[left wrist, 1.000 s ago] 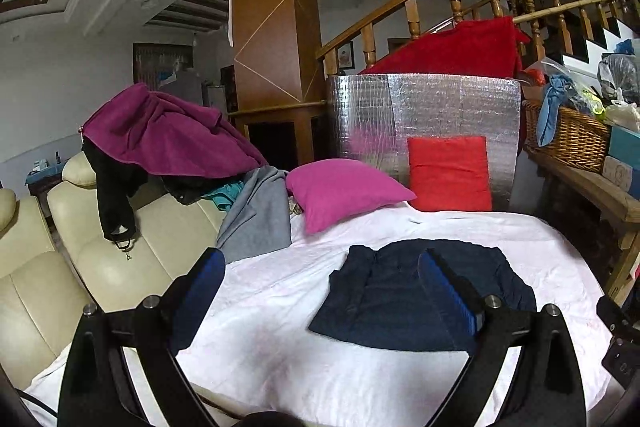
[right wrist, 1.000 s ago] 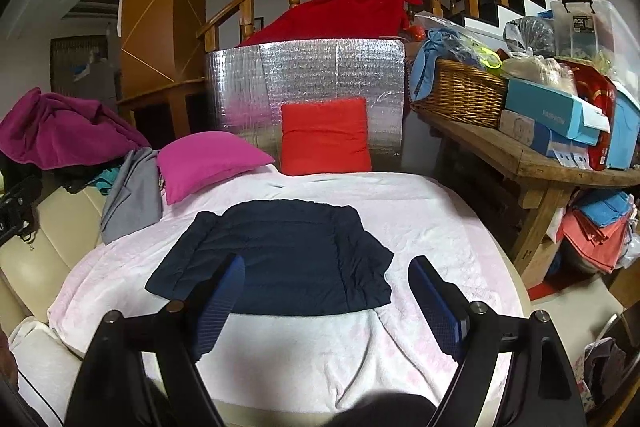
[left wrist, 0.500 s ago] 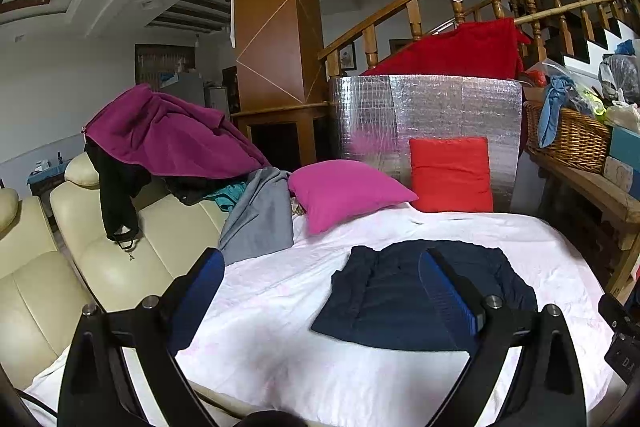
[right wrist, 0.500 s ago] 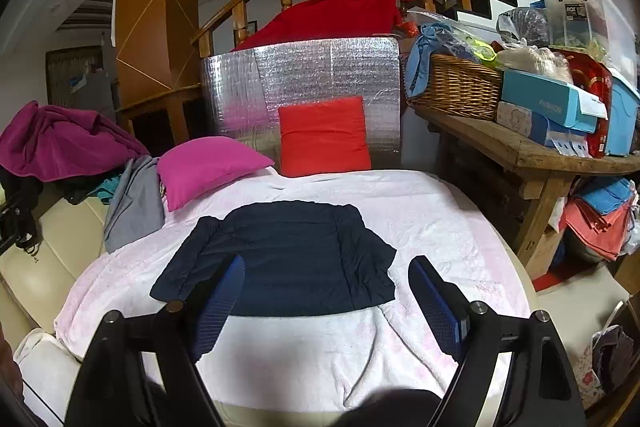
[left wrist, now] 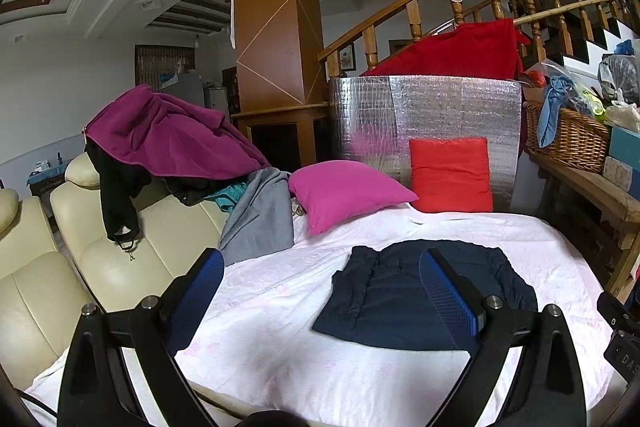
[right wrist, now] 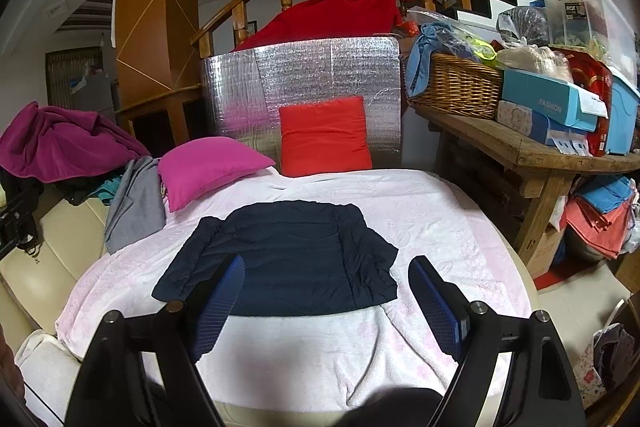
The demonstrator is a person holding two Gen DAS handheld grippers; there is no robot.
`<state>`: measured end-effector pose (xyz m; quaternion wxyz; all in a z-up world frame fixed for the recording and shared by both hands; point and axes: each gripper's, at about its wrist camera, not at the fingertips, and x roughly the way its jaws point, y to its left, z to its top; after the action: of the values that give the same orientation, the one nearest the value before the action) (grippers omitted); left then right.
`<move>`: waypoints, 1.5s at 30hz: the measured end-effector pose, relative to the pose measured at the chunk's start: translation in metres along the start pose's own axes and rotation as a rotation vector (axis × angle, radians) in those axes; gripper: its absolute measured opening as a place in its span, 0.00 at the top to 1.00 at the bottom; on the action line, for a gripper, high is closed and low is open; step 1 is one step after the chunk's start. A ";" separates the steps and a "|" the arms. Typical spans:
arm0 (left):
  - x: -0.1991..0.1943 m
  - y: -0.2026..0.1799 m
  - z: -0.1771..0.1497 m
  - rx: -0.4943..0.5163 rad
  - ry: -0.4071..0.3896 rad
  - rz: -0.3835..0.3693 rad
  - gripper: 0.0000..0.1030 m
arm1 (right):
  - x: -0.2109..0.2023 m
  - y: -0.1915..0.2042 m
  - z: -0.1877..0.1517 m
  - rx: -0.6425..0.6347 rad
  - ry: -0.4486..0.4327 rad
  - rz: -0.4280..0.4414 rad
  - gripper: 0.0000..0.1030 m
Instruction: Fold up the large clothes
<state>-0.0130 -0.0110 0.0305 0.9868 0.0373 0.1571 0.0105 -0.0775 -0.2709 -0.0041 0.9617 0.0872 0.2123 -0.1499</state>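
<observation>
A dark navy padded jacket [right wrist: 288, 259] lies folded into a flat rectangle on the pale pink blanket [right wrist: 440, 219]. It also shows in the left wrist view [left wrist: 392, 299], right of centre. My left gripper [left wrist: 320, 291] is open and empty, held above the blanket's near left part, short of the jacket. My right gripper [right wrist: 326, 291] is open and empty, held above the jacket's near edge. Neither gripper touches the cloth.
A magenta pillow [right wrist: 208, 171] and a red pillow [right wrist: 324, 137] lean at the back before a silver foil panel [right wrist: 304, 83]. A heap of clothes [left wrist: 168, 143] lies on the cream sofa [left wrist: 108, 259] at left. A wooden bench [right wrist: 532, 151] with a wicker basket [right wrist: 456, 87] stands right.
Both grippers have drawn back and risen slightly, so the jacket sits a little farther and lower in view. Jaws stay open. The jacket has not moved.
</observation>
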 end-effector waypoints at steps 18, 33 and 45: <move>0.003 0.002 0.000 0.010 0.003 -0.004 0.04 | 0.002 0.002 -0.002 0.002 0.007 0.002 0.16; 0.004 0.002 0.000 0.016 0.002 -0.009 0.04 | 0.005 0.003 -0.001 -0.005 0.011 0.009 0.16; 0.004 0.003 0.000 0.020 0.003 -0.013 0.04 | 0.007 0.003 -0.001 -0.005 0.015 0.015 0.16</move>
<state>-0.0096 -0.0078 0.0292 0.9862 0.0462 0.1587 0.0024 -0.0710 -0.2701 -0.0078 0.9614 0.0876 0.2190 -0.1417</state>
